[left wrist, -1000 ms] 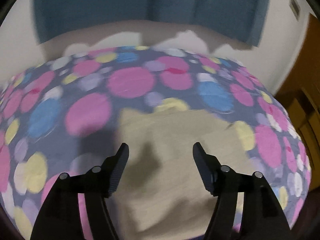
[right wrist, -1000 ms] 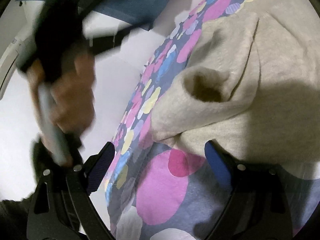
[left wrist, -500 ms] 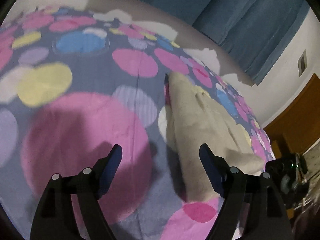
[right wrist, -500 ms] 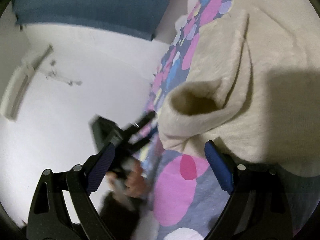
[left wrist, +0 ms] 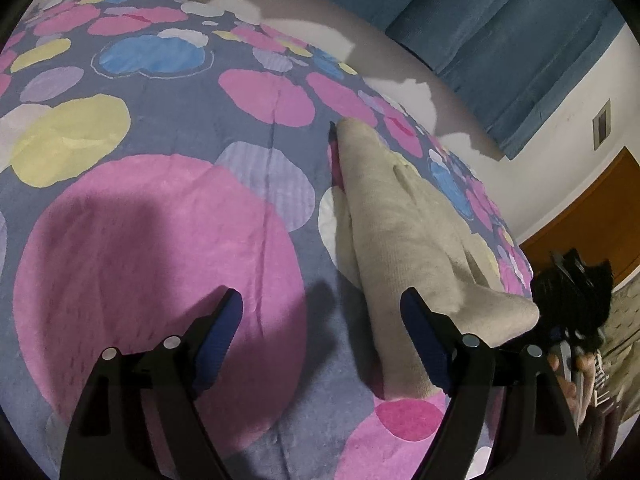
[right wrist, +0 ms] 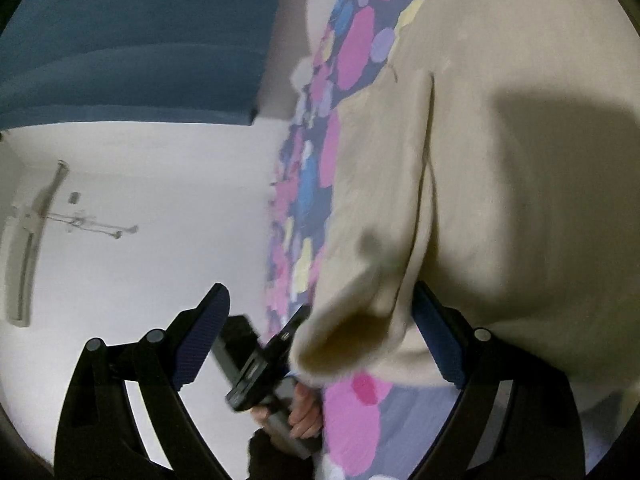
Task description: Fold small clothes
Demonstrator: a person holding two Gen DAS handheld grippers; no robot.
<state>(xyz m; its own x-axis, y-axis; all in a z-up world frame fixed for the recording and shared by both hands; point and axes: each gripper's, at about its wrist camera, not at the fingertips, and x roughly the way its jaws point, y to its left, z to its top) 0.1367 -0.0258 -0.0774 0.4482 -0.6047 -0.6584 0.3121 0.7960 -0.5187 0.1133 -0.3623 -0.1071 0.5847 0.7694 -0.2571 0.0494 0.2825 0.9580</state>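
Note:
A beige knit garment (left wrist: 400, 224) lies on the bedspread with coloured dots (left wrist: 152, 208). In the left wrist view it runs away from me, its near corner just inside my right finger. My left gripper (left wrist: 322, 336) is open and empty, low over the bedspread beside the garment's left edge. In the right wrist view the garment (right wrist: 500, 168) fills the right half, with an open sleeve cuff (right wrist: 356, 336) between my fingers. My right gripper (right wrist: 320, 336) is open around that cuff, not closed on it. The left gripper also shows in the right wrist view (right wrist: 260, 368), held in a hand.
Blue curtains (left wrist: 500, 20) hang behind the bed against a white wall (right wrist: 140, 208). A wooden door (left wrist: 592, 208) stands at the right. The right gripper (left wrist: 572, 292) and hand show beyond the garment in the left wrist view.
The left gripper swung from above the garment to low at its left side. The right gripper moved in closer, so the cuff now lies between its fingers.

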